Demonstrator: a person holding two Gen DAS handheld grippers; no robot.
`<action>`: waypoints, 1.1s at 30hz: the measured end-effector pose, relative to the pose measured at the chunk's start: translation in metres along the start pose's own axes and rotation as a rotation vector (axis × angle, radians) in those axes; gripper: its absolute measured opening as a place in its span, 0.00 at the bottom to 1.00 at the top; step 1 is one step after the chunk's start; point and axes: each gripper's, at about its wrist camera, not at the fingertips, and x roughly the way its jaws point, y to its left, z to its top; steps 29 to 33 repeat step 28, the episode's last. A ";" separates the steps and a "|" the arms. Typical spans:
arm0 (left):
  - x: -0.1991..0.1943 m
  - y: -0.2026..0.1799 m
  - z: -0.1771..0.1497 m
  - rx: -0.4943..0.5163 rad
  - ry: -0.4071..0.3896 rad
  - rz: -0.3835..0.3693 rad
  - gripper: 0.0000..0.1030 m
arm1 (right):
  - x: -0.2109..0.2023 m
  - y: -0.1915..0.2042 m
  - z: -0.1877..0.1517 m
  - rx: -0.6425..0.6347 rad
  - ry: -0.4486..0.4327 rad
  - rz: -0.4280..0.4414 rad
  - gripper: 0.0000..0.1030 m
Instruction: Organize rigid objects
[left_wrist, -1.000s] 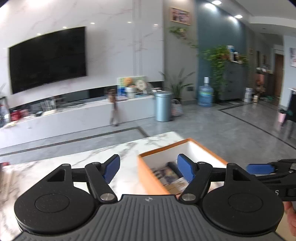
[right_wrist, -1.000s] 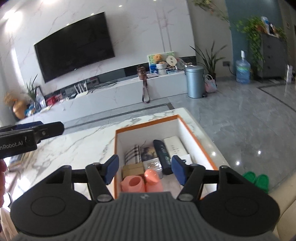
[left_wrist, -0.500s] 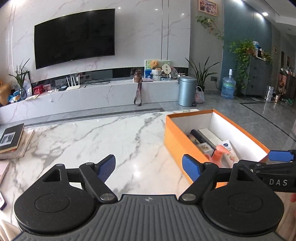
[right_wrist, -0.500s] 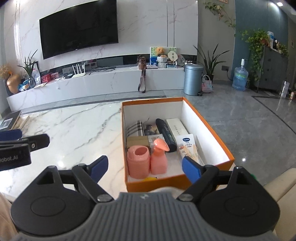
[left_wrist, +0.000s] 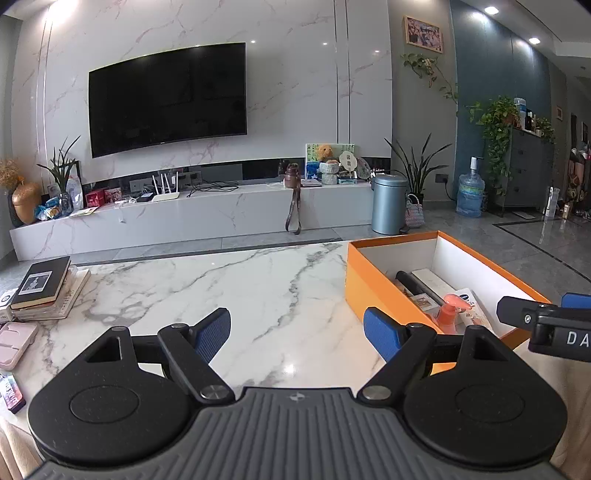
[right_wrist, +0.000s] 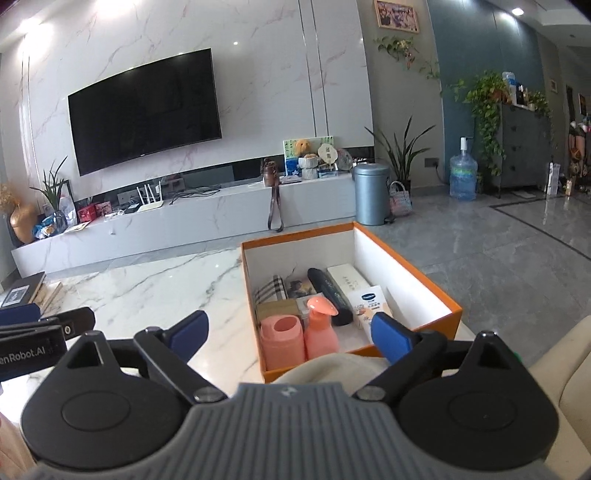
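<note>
Marble table (left_wrist: 266, 280) across both views, white w/ grey veins. Orange box (right_wrist: 456, 312) w/ white inner walls on table's right side, lid off, holding the sorted things. Left gripper (left_wrist: 297, 332) low over bare marble, to the left of box, jaws spread wide, nothing btwn the blue pads (left_wrist: 212, 334). Right gripper (right_wrist: 290, 328) at box's near end, jaws likewise wide apart, gripping nothing; left pad over marble, right pad (right_wrist: 391, 338) in front of box's near right corner.

Book stack (left_wrist: 46, 286) at table's far left edge, dark cover on top. Pink flat case (left_wrist: 16, 343) nearer along same edge, just beside the stack.

Inside box, near end: pink cup (right_wrist: 282, 341) upright, open top, touching pink pump bottle (right_wrist: 321, 326) on its right. Tan carton (right_wrist: 277, 308) just behind cup. Further back: plaid item (right_wrist: 271, 290) against left wall, small printed card (right_wrist: 301, 288) beside it. Black tube (right_wrist: 328, 295) lying lengthwise down the middle, white long box (right_wrist: 349, 280) beside it on the right, white lotion pack (right_wrist: 369, 304) w/ blue logo nearer, just beside right pad. Cream cloth-like bulge (right_wrist: 328, 369) in front of box's near wall, can't tell what it is
</note>
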 end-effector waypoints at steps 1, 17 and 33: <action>0.000 -0.001 0.000 -0.001 0.001 -0.003 0.93 | 0.000 0.002 0.000 -0.007 -0.004 -0.005 0.93; -0.003 -0.009 -0.002 0.016 -0.009 0.013 0.93 | -0.006 -0.008 -0.003 0.029 -0.046 0.037 0.96; -0.004 -0.005 -0.003 0.007 -0.006 0.013 0.93 | -0.007 -0.008 -0.004 0.028 -0.047 0.036 0.96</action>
